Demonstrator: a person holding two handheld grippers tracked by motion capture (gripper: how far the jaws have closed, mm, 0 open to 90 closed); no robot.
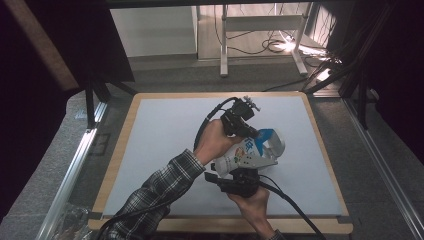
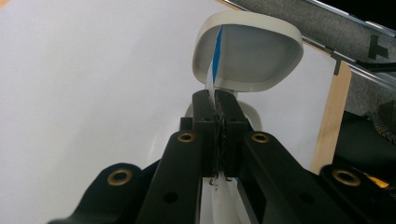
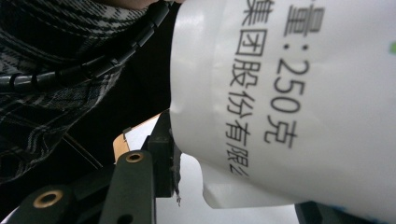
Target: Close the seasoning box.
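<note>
White table (image 1: 165, 150) with wooden rim — grey floor (image 1: 360, 130) around.

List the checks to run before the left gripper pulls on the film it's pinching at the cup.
1. Left gripper shut on film: ok, jaws pressed together with the sheet between them.
2. Right gripper holding cup: ok, cup sits between its jaws.
3. Film taut from the jaws up to the cup rim: ok.
4. How much film remains stuck to the cup: cannot tell.
5. Cup contents, spill risk: cannot tell.
6. Pull path over table: ok, nothing lies in the way.
</note>
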